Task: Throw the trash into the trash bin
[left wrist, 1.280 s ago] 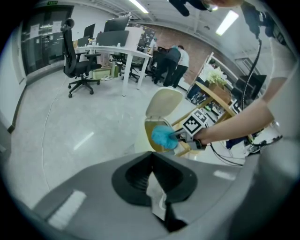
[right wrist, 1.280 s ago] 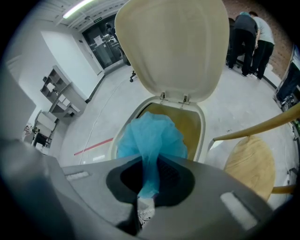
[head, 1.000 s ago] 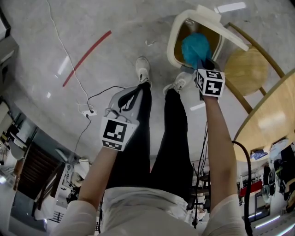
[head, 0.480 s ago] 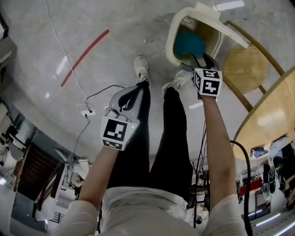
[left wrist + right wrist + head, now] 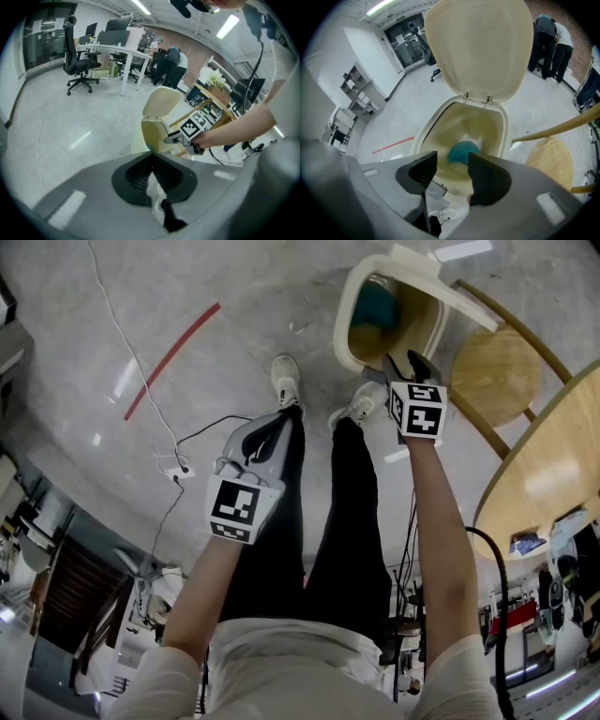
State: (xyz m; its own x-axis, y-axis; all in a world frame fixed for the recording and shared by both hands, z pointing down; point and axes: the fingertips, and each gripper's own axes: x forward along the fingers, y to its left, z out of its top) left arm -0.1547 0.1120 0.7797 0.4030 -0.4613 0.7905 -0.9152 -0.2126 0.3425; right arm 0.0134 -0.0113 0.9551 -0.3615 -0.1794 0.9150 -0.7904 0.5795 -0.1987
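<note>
Over the open cream trash bin (image 5: 343, 326), the right hand-held gripper (image 5: 405, 362) hangs with its jaws parted; they have just been opening, and nothing sits between them. The teal trash (image 5: 464, 152) lies inside the bin, blurred against the yellowish inner wall, beneath the raised lid (image 5: 480, 47). The left hand-held gripper (image 5: 151, 164) is held over the person's left leg, well apart from the bin, its jaws closed together. A round wooden stool (image 5: 497, 376) stands just beside the bin, with a wooden bench (image 5: 544, 474) curving past it, and a red strip (image 5: 173, 357) marks the grey floor.
</note>
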